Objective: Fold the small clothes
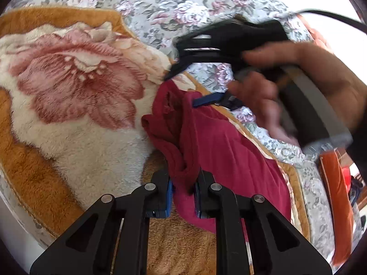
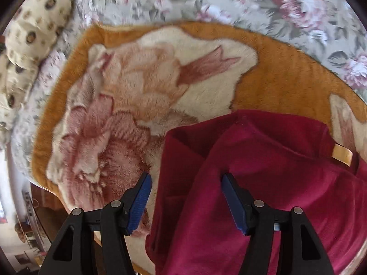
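Note:
A dark red garment (image 1: pixel 213 137) lies on a plush orange and cream blanket with a pink flower (image 1: pixel 75 84). My left gripper (image 1: pixel 183 189) is shut on a bunched edge of the garment. In the left wrist view the right gripper (image 1: pixel 220 100) hovers over the far end of the garment, held by a hand (image 1: pixel 298 75). In the right wrist view the right gripper (image 2: pixel 185 194) is open, its blue pads (image 2: pixel 140 204) straddling a fold of the red garment (image 2: pixel 263 171) without pinching it. A tan label (image 2: pixel 341 155) shows on the garment.
The blanket (image 2: pixel 282 84) lies on a floral bedspread (image 2: pixel 206 0). A cream patterned pillow (image 2: pixel 29 45) sits at the far left. An orange object (image 1: pixel 337 194) stands beside the bed at the right.

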`<control>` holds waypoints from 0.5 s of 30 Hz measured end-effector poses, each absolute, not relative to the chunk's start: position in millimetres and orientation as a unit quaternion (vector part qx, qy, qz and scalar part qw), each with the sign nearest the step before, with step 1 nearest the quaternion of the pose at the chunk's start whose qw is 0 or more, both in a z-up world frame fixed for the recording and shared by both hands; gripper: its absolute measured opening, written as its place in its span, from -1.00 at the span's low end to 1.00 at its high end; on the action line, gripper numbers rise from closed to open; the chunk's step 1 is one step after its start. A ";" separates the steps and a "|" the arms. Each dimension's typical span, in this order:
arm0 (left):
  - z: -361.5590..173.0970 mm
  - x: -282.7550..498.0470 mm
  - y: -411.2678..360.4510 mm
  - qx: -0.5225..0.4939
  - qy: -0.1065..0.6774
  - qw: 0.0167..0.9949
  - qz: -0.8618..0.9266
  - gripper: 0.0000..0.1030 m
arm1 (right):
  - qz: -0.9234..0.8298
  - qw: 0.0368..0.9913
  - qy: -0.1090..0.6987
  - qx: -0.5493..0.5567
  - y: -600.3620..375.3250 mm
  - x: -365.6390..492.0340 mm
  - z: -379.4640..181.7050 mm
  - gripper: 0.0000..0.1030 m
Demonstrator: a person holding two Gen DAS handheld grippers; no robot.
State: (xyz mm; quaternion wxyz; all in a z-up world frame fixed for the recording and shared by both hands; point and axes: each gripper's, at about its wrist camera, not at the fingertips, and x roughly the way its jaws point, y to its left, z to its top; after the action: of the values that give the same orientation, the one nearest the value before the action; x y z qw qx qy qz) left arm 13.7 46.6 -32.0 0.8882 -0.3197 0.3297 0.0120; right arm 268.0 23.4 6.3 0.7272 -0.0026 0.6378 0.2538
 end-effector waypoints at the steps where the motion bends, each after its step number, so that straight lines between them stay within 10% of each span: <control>1: -30.2 15.1 45.9 -0.317 0.328 0.890 0.011 -0.75 | 0.251 0.728 0.638 -0.016 29.7 269.2 5.0 0.25; 8: -30.0 15.1 49.2 -0.321 0.327 0.889 0.007 -0.75 | 0.221 0.707 0.665 -0.099 63.9 281.1 -11.7 0.52; 15: -29.6 14.8 52.3 -0.325 0.325 0.888 -0.001 -0.86 | 0.219 0.724 0.648 -0.092 32.2 289.9 0.9 -0.73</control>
State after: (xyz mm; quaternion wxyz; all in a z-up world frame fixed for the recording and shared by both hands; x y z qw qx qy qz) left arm 14.8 52.3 -29.6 0.8883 -0.3247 0.3248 -0.0007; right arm 289.9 32.2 0.9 0.7235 -0.0916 0.6482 0.2191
